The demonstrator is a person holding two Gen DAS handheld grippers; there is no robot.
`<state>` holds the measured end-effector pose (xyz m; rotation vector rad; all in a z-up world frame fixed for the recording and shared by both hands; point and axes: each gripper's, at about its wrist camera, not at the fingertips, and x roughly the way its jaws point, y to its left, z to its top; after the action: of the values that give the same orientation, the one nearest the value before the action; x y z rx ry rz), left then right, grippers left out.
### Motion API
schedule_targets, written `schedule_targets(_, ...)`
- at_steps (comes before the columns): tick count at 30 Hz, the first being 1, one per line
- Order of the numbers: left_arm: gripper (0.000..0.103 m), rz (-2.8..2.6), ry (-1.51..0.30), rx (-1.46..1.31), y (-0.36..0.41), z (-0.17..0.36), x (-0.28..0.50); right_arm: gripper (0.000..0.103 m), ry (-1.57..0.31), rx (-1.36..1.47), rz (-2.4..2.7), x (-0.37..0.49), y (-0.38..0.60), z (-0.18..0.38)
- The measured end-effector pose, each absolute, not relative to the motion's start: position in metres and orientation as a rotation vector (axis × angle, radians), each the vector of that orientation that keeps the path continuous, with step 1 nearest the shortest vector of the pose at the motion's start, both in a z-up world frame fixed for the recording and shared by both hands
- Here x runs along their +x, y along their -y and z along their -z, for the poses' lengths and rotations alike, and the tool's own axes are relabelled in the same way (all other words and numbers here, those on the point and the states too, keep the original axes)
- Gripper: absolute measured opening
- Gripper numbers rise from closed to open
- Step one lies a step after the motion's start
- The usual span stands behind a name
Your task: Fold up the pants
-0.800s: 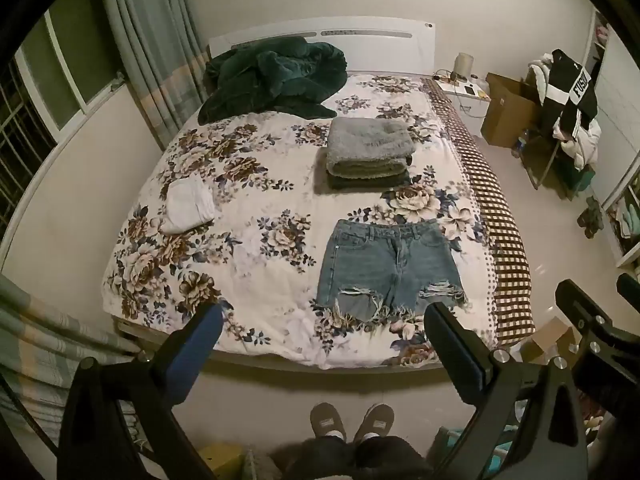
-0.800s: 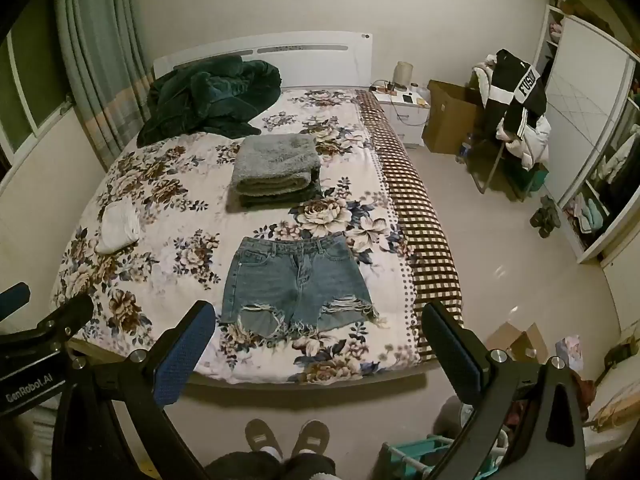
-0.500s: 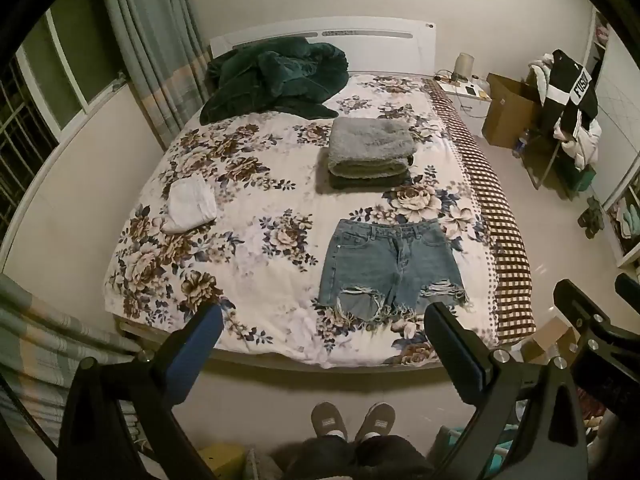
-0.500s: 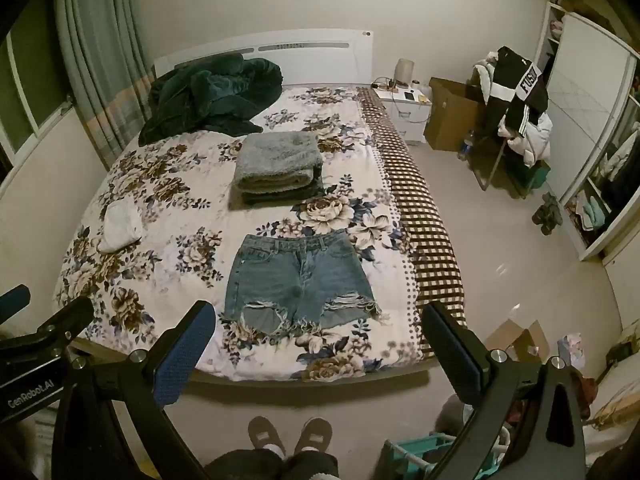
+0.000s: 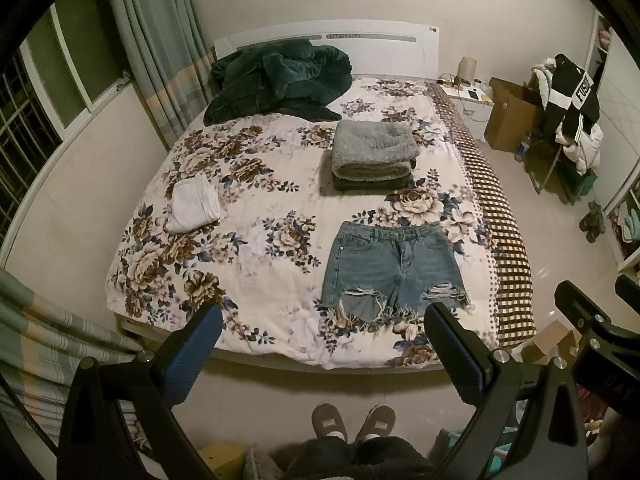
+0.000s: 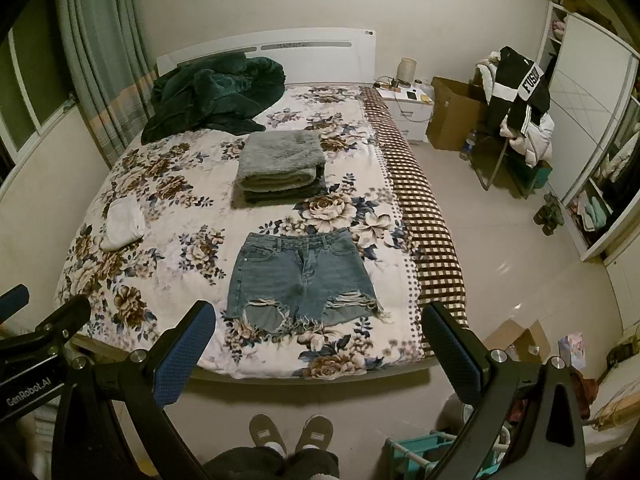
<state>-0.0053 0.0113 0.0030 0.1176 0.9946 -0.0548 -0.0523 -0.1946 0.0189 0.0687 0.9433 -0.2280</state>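
Blue denim shorts [image 5: 394,270] with frayed, torn hems lie flat and unfolded on the floral bedspread [image 5: 248,248], waistband toward the headboard, near the bed's foot on the right half. They also show in the right wrist view [image 6: 298,280]. My left gripper [image 5: 322,338] is open and empty, held above the floor short of the bed's foot edge. My right gripper [image 6: 318,336] is open and empty, likewise back from the bed. Neither touches the shorts.
A folded grey fleece stack [image 5: 374,156] lies beyond the shorts. A folded white garment [image 5: 194,204] lies at the left. A dark green blanket [image 5: 276,80] is heaped by the headboard. Curtains [image 5: 160,40], a cardboard box [image 5: 510,118] and a clothes-laden chair [image 5: 572,108] flank the bed. My slippers [image 5: 352,426] stand below.
Both grippers have drifted slightly; the bed and shorts sit a little differently in view. Jaws stay open and nothing on the bed has moved.
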Motion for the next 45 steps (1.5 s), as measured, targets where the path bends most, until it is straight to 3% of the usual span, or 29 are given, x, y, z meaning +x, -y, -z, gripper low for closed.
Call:
schedule_targets(19,0.103,0.058,-0.987,0.113,-0.001,-0.029,0.009,0.103,-0.944,0.068,0.219,-0.056,0.183,-0.029)
schedule_targets(45,0.103,0.063,-0.983,0.107,-0.003,-0.025,0.004,0.103,-0.947,0.069,0.217,-0.057,0.181,-0.029)
